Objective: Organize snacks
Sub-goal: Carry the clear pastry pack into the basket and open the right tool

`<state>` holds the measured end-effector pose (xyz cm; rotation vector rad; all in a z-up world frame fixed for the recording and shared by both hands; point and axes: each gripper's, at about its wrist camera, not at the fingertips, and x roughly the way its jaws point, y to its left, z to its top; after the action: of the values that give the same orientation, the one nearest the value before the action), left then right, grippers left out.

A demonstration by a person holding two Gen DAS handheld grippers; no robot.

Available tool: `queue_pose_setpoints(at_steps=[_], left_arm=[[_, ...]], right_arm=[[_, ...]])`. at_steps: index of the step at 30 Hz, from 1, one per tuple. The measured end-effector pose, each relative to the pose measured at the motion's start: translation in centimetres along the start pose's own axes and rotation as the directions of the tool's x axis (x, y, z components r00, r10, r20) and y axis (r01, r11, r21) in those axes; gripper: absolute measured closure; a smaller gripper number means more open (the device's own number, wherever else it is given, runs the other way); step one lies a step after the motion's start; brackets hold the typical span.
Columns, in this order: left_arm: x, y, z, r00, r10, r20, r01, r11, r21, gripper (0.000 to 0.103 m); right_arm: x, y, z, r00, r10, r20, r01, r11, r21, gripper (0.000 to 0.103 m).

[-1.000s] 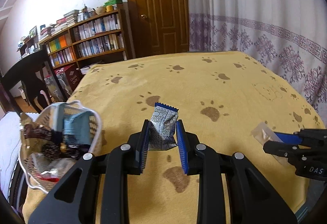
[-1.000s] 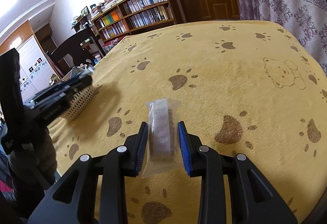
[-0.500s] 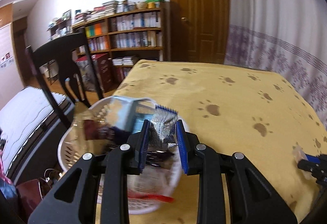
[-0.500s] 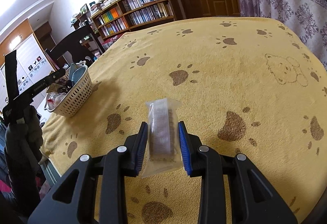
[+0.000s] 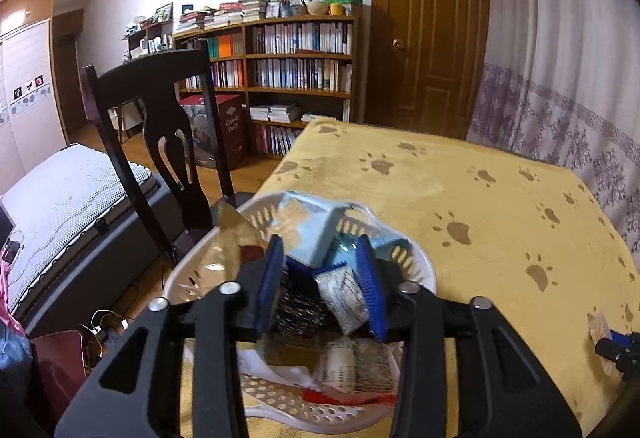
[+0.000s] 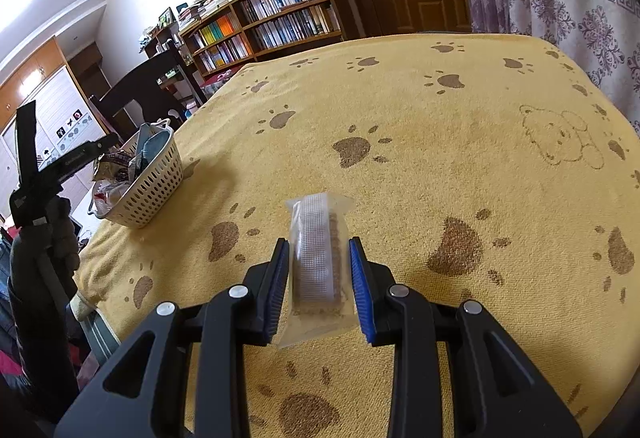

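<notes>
The left claw point(image 5: 322, 278) is seen spread wide above the white basket point(image 5: 416, 262) at the surface's edge; a silver snack packet point(image 5: 344, 296) lies against its right finger, and whether it is gripped cannot be told. The right claw point(image 6: 320, 278) is closed lightly on a clear-wrapped wafer bar point(image 6: 318, 258) above the yellow paw-print cloth point(image 6: 460, 158), well apart from the basket.

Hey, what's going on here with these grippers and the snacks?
A person is sorting snacks with two tools. The left hand-held gripper is open over the white perforated plastic basket, with a silver patterned snack packet between its fingers, apparently released. The right hand-held gripper holds a clear-wrapped wafer bar above the yellow paw-print tablecloth.
</notes>
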<state>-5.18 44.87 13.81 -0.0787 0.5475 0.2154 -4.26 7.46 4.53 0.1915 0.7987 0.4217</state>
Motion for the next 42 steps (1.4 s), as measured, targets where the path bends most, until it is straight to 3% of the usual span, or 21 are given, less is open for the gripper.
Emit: queue_pose_setpoints(at_steps=[2, 10, 18, 22, 30, 35, 42], left_arm=[[-0.6, 0.6, 0.4, 1.0, -0.011, 0.016, 0.011, 1.0, -0.017, 0.048], [-2.7, 2.4, 0.6, 0.999, -0.011, 0.036, 0.011, 1.0, -0.004, 0.046], [-5.5, 4.2, -1.2, 0.998, 0.003, 0.069, -0.006, 0.999, 0.042, 0.046], [-6.3, 4.8, -2.3, 0.997, -0.022, 0.076, 0.019, 0.999, 0.042, 0.044], [-7.0, 4.7, -4.8, 0.994, -0.033, 0.107, 0.022, 0.995, 0.102, 0.031], [-7.1, 6.0, -5.3, 0.993, -0.057, 0.107, 0.05, 0.996, 0.067, 0.024], [-6.8, 7.1, -5.4, 0.992, -0.071, 0.1, 0.068, 0.997, 0.034, 0.023]], right_arm=[[-0.1, 0.1, 0.0, 1.0, 0.003, 0.001, -0.003, 1.0, -0.002, 0.072], [-0.6, 2.2, 2.1, 0.997, 0.065, 0.037, -0.065, 0.998, -0.007, 0.072], [0.6, 9.1, 5.2, 0.988, 0.148, 0.051, -0.141, 0.982, -0.128, 0.072], [2.3, 13.2, 6.5, 0.983, 0.179, 0.026, -0.172, 0.968, -0.181, 0.072], [6.1, 20.6, 8.5, 0.973, 0.231, -0.029, -0.23, 0.941, -0.249, 0.072], [9.0, 23.1, 9.2, 0.965, 0.25, -0.078, -0.261, 0.942, -0.21, 0.071], [12.2, 25.5, 9.1, 0.965, 0.23, -0.125, -0.253, 0.943, -0.216, 0.071]])
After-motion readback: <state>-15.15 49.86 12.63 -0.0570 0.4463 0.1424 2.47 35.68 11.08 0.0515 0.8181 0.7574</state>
